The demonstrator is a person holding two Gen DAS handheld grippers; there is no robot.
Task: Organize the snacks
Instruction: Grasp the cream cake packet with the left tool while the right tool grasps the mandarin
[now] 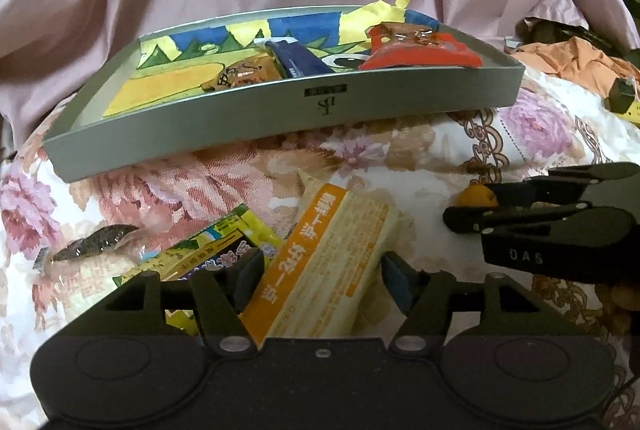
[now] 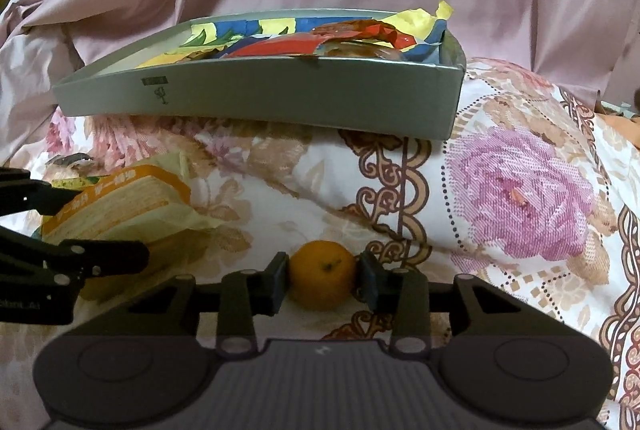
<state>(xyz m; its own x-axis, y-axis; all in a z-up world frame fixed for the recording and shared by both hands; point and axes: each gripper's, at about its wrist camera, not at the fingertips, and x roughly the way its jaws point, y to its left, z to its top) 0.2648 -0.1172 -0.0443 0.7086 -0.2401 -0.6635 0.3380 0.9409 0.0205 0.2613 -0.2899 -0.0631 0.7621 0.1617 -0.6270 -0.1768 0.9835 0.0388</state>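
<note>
The right tool [image 2: 322, 280] is pinching the small orange [image 2: 322, 274] for the far tray [image 2: 280, 98], while the left tool [image 1: 320, 276] is straddling the biscuit pack [image 1: 324, 262], spread.

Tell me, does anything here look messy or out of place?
Yes. The grey tray sits tilted on the lumpy floral quilt, its right end overhanging. The yellow paper lining it is crumpled and sticks up past the rim. A small orange, a fruit among packets, is between the right gripper fingers.
</note>
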